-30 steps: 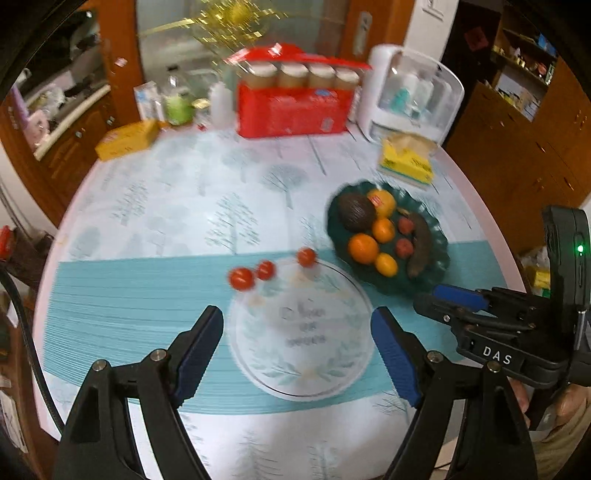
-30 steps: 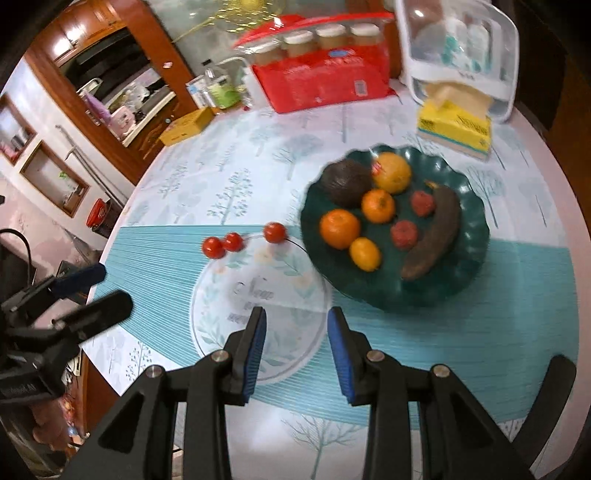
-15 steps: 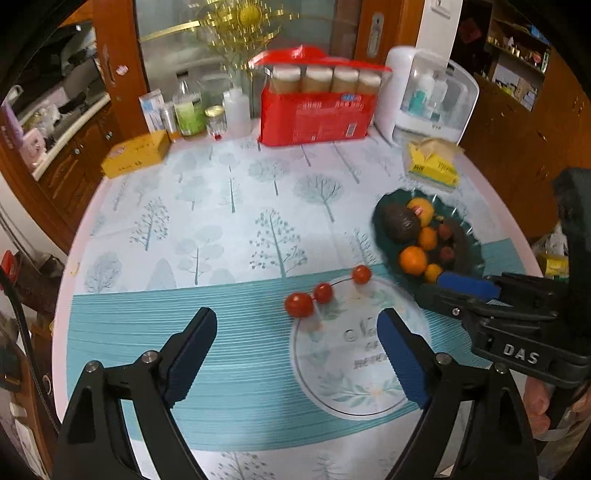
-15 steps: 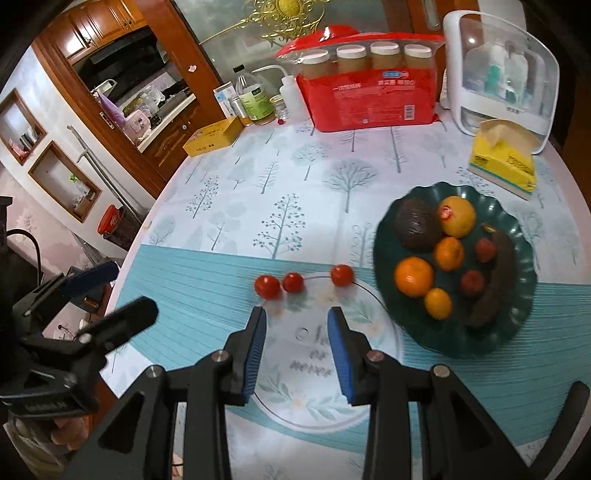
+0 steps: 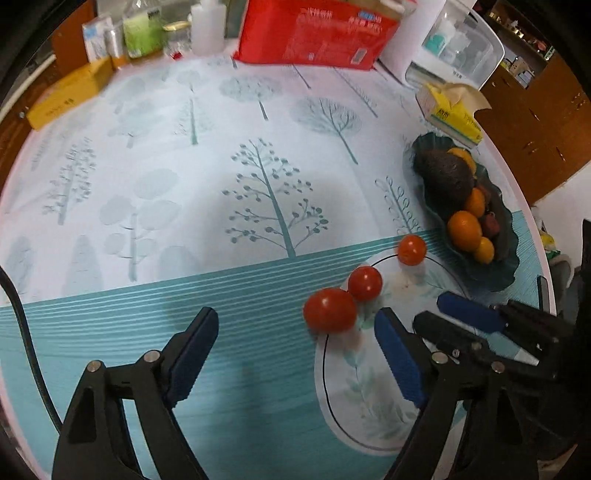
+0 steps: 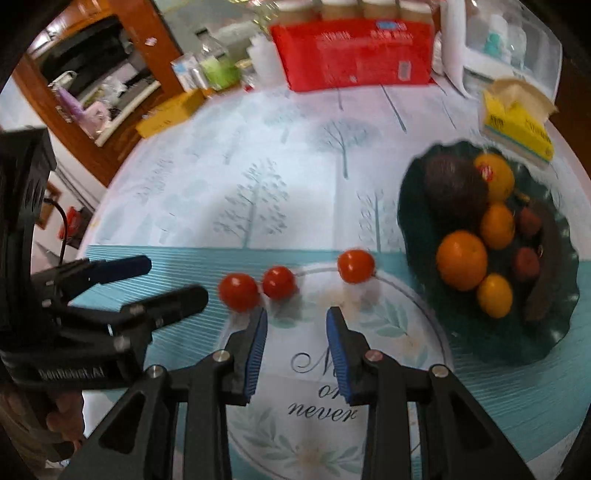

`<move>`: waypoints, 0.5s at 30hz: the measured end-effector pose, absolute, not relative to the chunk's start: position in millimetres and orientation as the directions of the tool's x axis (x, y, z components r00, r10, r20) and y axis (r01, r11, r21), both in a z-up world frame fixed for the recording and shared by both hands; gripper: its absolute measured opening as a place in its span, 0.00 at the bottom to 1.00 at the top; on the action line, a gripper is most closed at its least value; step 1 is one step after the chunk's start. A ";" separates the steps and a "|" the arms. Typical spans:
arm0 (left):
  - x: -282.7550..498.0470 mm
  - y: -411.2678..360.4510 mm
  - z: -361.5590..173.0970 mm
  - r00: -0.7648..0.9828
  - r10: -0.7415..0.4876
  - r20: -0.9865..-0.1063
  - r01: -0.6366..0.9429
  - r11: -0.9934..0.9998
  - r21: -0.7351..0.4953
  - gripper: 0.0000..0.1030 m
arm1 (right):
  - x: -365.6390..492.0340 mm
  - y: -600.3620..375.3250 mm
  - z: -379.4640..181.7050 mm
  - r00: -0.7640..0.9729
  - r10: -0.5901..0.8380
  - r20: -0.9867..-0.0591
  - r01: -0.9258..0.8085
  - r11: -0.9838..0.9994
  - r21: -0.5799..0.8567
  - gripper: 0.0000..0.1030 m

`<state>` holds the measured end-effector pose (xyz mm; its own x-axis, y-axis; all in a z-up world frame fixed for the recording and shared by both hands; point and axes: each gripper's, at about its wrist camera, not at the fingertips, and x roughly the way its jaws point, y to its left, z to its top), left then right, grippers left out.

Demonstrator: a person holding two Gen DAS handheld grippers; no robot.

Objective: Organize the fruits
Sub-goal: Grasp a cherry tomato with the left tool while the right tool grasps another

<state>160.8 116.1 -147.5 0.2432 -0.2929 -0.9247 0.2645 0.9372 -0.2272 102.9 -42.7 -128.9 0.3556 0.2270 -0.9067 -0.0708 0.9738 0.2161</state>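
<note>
Three red tomatoes lie in a row on the table: the nearest [image 5: 330, 309] [image 6: 238, 291], the middle [image 5: 365, 283] [image 6: 279, 282] and the far one [image 5: 412, 250] [image 6: 355, 266]. A dark green plate [image 5: 511, 236] [image 6: 417, 221] holds an avocado [image 5: 445, 177], oranges [image 6: 461, 259] and a dark banana. My left gripper [image 5: 295, 354] is open and empty, low over the table just short of the nearest tomato. My right gripper [image 6: 295, 332] is open and empty, just short of the middle tomato; it also shows in the left wrist view [image 5: 458, 317].
A round white printed mat [image 6: 332, 387] lies under the grippers on a teal cloth. At the back stand a red package [image 5: 314, 33], bottles, a yellow box [image 5: 70, 94], a tissue pack [image 5: 452, 110] and a white appliance [image 5: 461, 40].
Both grippers have dropped lower and moved forward toward the tomatoes, which now look much larger. Both stay open. The fruits have not moved.
</note>
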 end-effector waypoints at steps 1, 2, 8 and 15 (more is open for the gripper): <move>162.9 114.5 -152.7 0.234 -0.300 -0.925 0.267 0.934 -0.236 0.78 | 103.4 -44.4 -135.1 0.347 0.222 -0.911 -0.051 0.975 0.218 0.31; 164.7 111.7 -157.8 0.224 -0.307 -0.925 0.270 0.932 -0.243 0.73 | 103.3 -45.3 -139.0 0.341 0.219 -0.914 -0.040 0.975 0.219 0.31; 168.3 93.7 -172.6 0.229 -0.353 -0.907 0.326 0.906 -0.270 0.50 | 103.6 -40.3 -150.3 0.340 0.188 -0.921 -0.050 0.982 0.181 0.31; 165.0 105.0 -172.0 0.256 -0.409 -0.876 0.293 0.896 -0.333 0.33 | 105.8 -25.1 -153.4 0.375 0.195 -0.906 -0.105 0.980 0.168 0.31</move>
